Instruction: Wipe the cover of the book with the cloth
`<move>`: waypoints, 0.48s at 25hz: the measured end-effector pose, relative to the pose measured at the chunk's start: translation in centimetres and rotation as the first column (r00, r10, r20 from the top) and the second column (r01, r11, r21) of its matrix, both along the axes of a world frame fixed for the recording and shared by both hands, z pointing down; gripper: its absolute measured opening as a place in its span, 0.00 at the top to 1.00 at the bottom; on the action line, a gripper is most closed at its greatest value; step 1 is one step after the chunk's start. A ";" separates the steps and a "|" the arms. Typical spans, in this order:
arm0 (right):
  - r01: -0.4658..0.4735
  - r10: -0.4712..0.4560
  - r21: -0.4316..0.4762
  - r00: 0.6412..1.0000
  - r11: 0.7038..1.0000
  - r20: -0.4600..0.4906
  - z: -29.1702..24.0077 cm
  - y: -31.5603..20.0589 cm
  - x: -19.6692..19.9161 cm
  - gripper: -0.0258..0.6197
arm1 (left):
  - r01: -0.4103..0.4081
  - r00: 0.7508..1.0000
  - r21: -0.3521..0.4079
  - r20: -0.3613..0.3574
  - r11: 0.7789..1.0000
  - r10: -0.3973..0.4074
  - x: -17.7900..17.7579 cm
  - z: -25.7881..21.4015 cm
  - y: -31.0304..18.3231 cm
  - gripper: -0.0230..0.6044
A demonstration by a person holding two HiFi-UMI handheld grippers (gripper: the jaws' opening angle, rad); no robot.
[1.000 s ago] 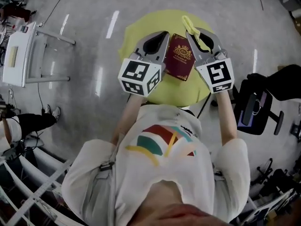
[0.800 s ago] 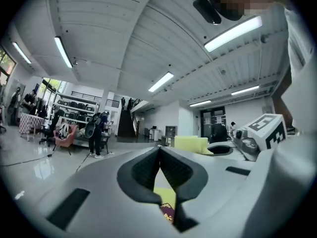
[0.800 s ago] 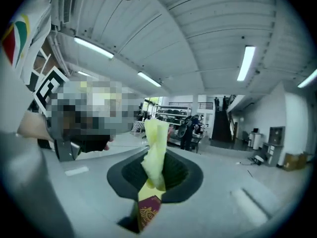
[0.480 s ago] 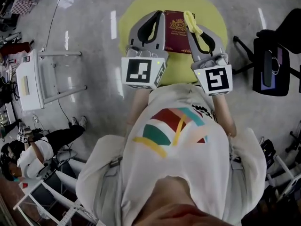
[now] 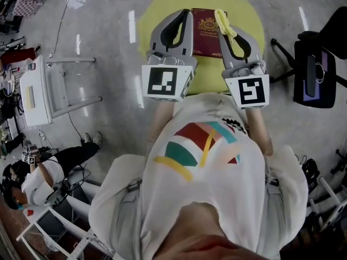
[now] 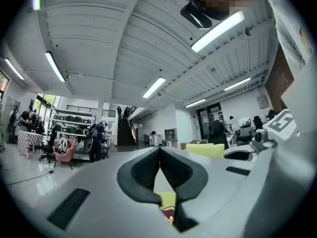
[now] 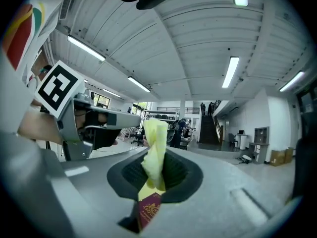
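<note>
White short-sleeved T-shirt (image 5: 217,199) that bore a red, teal and yellow print (image 5: 191,141), left gripper (image 5: 187,14) and right gripper (image 5: 220,19) were grey-shelled with dark inner pads, each ended in a white cube (image 5: 165,83) with black square markers

One book (image 5: 205,37), one cloth (image 5: 224,23), two grippers (image 5: 187,14) (image 5: 218,16), one yellow table (image 5: 250,15).

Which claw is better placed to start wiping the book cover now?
The right claw: it is shut on the yellow cloth, at the right edge of the maroon book. The left claw is shut and empty beside the left edge, probably better suited to steadying.
</note>
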State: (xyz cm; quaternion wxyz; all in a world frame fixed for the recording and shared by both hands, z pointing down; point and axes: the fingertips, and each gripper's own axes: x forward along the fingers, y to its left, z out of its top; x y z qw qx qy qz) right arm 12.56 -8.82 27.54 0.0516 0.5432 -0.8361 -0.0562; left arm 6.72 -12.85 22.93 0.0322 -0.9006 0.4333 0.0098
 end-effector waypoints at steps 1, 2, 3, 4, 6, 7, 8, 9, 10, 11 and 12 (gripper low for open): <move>-0.001 0.001 0.000 1.000 1.000 -0.002 0.0 0.0 0.0 0.91 | 0.000 1.000 0.001 -0.001 1.000 0.000 0.0 0.0 0.0 0.94; -0.001 0.001 0.001 1.000 1.000 -0.005 0.0 0.0 0.1 0.91 | 0.000 1.000 0.002 -0.002 1.000 0.000 0.0 0.0 -0.1 0.94; -0.001 0.001 0.003 1.000 1.000 -0.008 0.0 -0.1 0.1 0.91 | 0.000 1.000 0.002 -0.003 1.000 0.000 0.0 -0.1 -0.1 0.94; -0.002 0.002 0.005 1.000 1.000 -0.011 0.0 0.0 0.1 0.91 | 0.000 1.000 0.002 -0.003 1.000 0.000 -0.1 -0.1 -0.1 0.94; -0.005 0.005 0.006 1.000 1.000 -0.015 0.0 0.0 0.1 0.91 | -0.001 1.000 0.001 -0.002 1.000 0.001 -0.1 -0.1 -0.1 0.94; -0.005 0.005 0.005 1.000 1.000 -0.016 0.1 0.0 0.1 0.91 | -0.001 1.000 0.002 -0.003 1.000 0.001 0.0 0.0 -0.2 0.94; -0.005 0.005 0.003 1.000 1.000 -0.016 0.1 0.0 0.2 0.91 | -0.001 1.000 0.003 -0.003 1.000 0.001 0.0 0.0 -0.2 0.94; -0.003 0.004 0.002 1.000 1.000 -0.016 0.1 0.0 0.2 0.91 | -0.001 1.000 0.003 -0.002 1.000 0.001 0.1 -0.1 -0.3 0.94; -0.002 0.002 0.000 1.000 1.000 -0.014 0.1 0.1 0.2 0.91 | 0.000 1.000 0.004 -0.001 1.000 0.000 0.1 -0.1 -0.2 0.94; -0.001 0.001 -0.002 1.000 1.000 -0.011 0.1 0.2 0.1 0.91 | 0.000 1.000 0.003 0.002 1.000 0.000 0.1 -0.1 -0.2 0.94; 0.000 0.000 -0.005 1.000 1.000 -0.008 0.0 0.2 0.1 0.91 | 0.000 1.000 0.002 0.005 1.000 0.000 0.1 0.0 -0.2 0.94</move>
